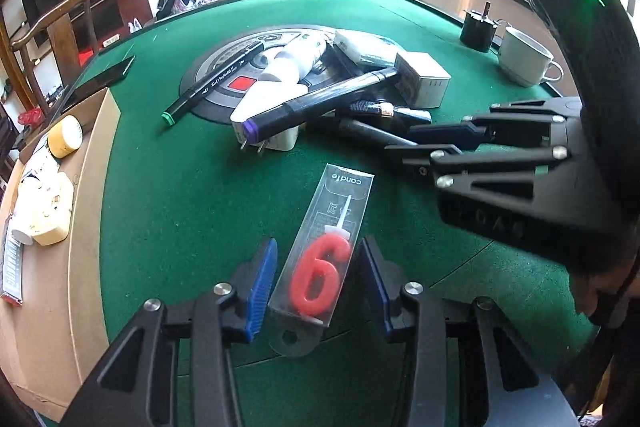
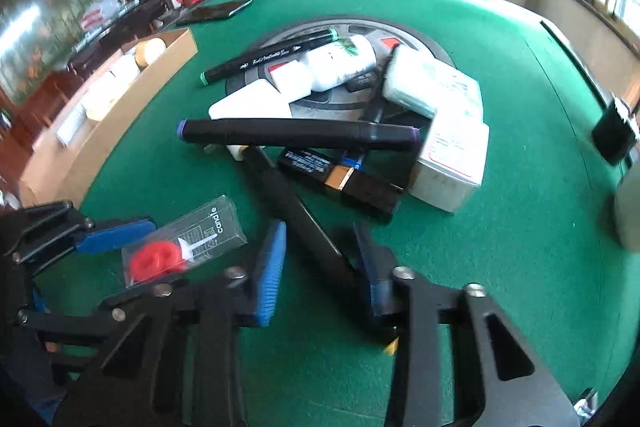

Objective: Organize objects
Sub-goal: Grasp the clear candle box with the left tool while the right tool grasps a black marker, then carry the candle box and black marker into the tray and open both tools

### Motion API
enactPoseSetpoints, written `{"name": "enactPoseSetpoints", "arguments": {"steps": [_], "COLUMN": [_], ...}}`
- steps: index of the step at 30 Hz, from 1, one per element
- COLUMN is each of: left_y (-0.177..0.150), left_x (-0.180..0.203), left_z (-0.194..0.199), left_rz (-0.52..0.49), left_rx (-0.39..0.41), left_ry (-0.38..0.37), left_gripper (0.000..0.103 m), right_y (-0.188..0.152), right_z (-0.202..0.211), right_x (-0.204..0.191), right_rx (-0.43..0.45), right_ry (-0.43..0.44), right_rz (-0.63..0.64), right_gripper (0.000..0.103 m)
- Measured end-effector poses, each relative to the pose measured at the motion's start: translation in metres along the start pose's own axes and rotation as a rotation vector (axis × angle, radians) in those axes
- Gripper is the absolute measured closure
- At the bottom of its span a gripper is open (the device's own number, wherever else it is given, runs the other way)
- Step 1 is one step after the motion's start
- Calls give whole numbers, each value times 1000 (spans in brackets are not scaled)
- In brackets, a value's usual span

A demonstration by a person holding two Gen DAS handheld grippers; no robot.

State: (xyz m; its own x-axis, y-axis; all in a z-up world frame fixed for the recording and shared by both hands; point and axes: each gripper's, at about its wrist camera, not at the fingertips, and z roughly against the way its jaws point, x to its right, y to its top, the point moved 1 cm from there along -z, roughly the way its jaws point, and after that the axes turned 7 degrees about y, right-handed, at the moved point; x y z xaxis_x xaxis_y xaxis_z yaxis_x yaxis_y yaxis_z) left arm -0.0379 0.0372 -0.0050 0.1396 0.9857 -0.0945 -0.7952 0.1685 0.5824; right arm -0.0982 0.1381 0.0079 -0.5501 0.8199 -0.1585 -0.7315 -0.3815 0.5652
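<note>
Straddling the candle pack (image 1: 320, 259), the left gripper (image 1: 316, 287) has its jaws apart, one blue pad on each long side; contact with the plastic cannot be confirmed, and a gap seems to show on both sides. The pack lies flat on the green felt table (image 1: 180, 187), near edge, hang-tab end toward the gripper, apart from the pile in the middle.

Handling judgement: clear thin-wall plastic box, red "6" candle inside. Very light. Smooth, slippery faces, and walls likely flex or crack if squeezed hard. Best hold is across the narrow width at the candle end, where the wax probably backs the walls; the far end looks hollow and would cave. Light clamp only.

The right gripper (image 2: 324, 267) has jaws apart too, set either side of a dark marker (image 2: 296, 211) lying diagonally on the felt, not visibly pinching it. Marker looks rigid, round and light; it will roll, so grip mid-barrel.

Pile holds a purple-capped marker (image 2: 296, 133), a green-capped marker (image 2: 272, 57), a white bottle (image 2: 340, 67), a white box (image 2: 452, 163) and a white plug adapter (image 1: 264, 115). A cardboard tray (image 1: 68, 227) at the table's left edge already holds some items, likely the drop point.
</note>
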Motion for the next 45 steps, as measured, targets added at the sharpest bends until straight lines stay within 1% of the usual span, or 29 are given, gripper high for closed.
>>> {"name": "enactPoseSetpoints", "arguments": {"steps": [1, 3, 4, 5, 7, 8, 11, 14, 16, 21, 26, 32, 35, 41, 45], "left_y": [-1, -7, -10, -16, -20, -22, -23, -23, -24, -26, -29, -30, -31, -32, -33], "left_x": [0, -1, -3, -5, -8, -9, -11, -15, -18, -22, -30, -39, -43, -48, -54], "left_z": [1, 7, 9, 13, 18, 22, 38, 52, 59, 71, 76, 82, 85, 89, 94], "left_rz": [2, 6, 17, 35, 48, 53, 53, 58, 67, 64, 74, 102, 112, 126, 138], "left_rx": [2, 7, 8, 12, 24, 38, 96, 144, 171, 221, 237, 251, 259, 268, 277], "left_ry": [-4, -1, -17, -41, -48, -51, -28, -5, 15, 70, 76, 78, 80, 81, 85], "left_gripper": [76, 76, 76, 76, 76, 76, 76, 76, 76, 76, 76, 76, 76, 76, 76], "right_y": [-1, -7, -12, -18, -27, -33, -42, -48, -52, -56, -53, -49, -48, -47, -46], "right_z": [0, 3, 6, 12, 20, 28, 45, 55, 60, 63, 67, 67, 67, 69, 72], "right_x": [-2, -11, -13, -13, -12, -11, -14, -19, -22, -36, -48, -60, -64, -74, -82], "right_rx": [1, 6, 9, 19, 38, 64, 115, 141, 154, 166, 176, 180, 177, 184, 192], "right_ry": [-14, -60, -69, -54, -11, 25, 65, 97, 116, 132, 112, 37, 23, -31, -48], "right_rz": [13, 49, 47, 17, -38, -81, -117, -132, -142, -137, -113, -69, -57, -20, 5], "right_gripper": [84, 89, 89, 89, 89, 89, 89, 89, 89, 89, 89, 89, 89, 89, 89]}}
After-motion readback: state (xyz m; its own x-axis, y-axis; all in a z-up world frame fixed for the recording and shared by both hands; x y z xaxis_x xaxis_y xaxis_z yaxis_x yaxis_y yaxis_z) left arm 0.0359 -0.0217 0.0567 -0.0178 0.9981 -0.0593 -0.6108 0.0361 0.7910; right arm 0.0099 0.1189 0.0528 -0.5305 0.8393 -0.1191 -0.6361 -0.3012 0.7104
